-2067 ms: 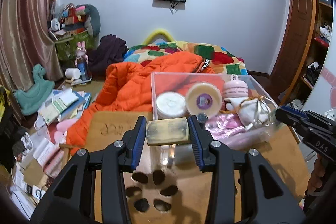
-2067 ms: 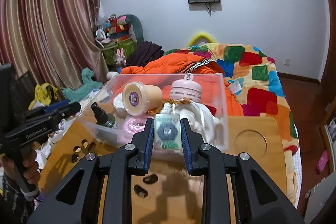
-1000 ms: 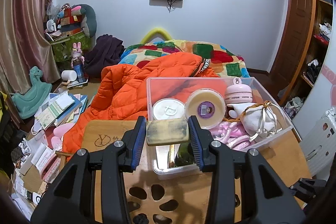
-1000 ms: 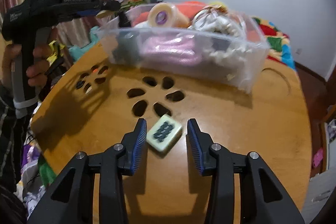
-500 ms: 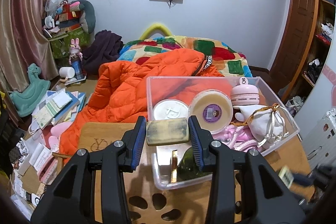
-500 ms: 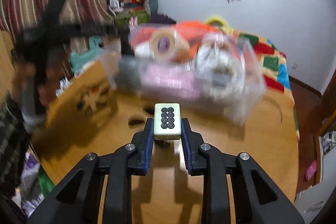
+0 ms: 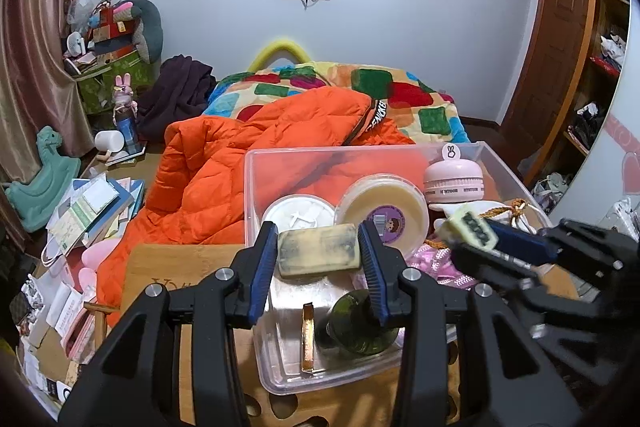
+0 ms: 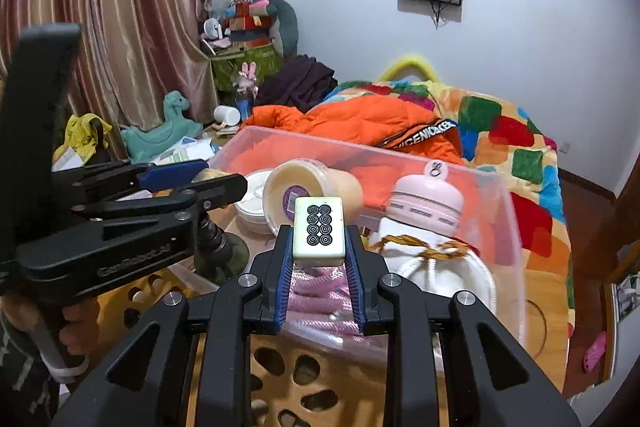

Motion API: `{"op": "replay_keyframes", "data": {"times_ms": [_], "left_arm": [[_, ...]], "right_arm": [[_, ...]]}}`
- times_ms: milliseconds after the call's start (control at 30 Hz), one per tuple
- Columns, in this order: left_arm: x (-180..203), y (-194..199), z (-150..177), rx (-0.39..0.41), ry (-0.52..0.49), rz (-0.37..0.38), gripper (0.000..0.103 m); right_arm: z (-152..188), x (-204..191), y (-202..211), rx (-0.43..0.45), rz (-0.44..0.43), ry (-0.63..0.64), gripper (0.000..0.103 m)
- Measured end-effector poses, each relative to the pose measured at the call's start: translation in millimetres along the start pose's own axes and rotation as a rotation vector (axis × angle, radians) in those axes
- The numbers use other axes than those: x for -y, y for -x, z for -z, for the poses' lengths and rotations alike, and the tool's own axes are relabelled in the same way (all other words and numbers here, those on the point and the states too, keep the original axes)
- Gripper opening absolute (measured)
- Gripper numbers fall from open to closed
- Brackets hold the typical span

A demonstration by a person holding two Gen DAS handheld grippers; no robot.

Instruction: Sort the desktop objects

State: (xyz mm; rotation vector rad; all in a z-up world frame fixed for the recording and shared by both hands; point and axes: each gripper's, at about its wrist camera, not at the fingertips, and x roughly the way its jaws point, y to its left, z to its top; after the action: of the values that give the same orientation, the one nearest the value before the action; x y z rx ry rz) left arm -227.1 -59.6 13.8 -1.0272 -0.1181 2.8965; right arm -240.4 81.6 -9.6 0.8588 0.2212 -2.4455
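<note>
My left gripper is shut on a worn yellowish block and holds it over the near left corner of a clear plastic bin. My right gripper is shut on a pale mahjong tile with black circles, raised above the bin's front wall. In the left wrist view that tile comes in from the right. The bin holds a white-lidded jar, a cream tub, a pink round device, a white drawstring pouch, pink cord and a dark green bottle.
The bin stands on a round wooden table with cut-out holes near the front. Behind it lie an orange jacket and a colourful quilt. A person's hand grips the left tool's handle. Clutter covers the floor at the left.
My right gripper closed on the mahjong tile lying on the table and lifted it up in front of the bin. My left gripper kept its hold on the block, nearly still.
</note>
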Motion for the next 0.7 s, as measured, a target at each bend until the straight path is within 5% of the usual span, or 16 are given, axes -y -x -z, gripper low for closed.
{"op": "replay_keyframes", "data": {"times_ms": [133,233,400,500,567,700], "left_arm": [[-2.0,-0.2,-0.6,-0.008,0.009,0.011,0.041],[2.4,4.8,-0.4,0.002,-0.008,0.009,0.053],[12.5,24.1,-2.9,0.044,-0.039,-0.003,0.059],[16.0,38.2,-4.3,0.07,-0.037,-0.018,0.073],[17.6,46.8,-4.6,0.084,-0.035,-0.026,0.074],[20.3,63.2,-1.0,0.103,-0.032,-0.054,0.089]], "right_arm": [[3.4,-7.4,-5.8,-0.013,0.059,0.047,0.022],[6.5,-18.7,2.2,0.002,0.098,0.115,0.024],[6.6,-30.3,22.6,0.055,0.151,0.159,0.047],[5.8,-32.8,38.6,0.087,0.18,0.163,0.06],[5.7,-33.7,51.5,0.12,0.208,0.164,0.078],[6.5,-35.1,76.4,0.178,0.25,0.164,0.081]]}}
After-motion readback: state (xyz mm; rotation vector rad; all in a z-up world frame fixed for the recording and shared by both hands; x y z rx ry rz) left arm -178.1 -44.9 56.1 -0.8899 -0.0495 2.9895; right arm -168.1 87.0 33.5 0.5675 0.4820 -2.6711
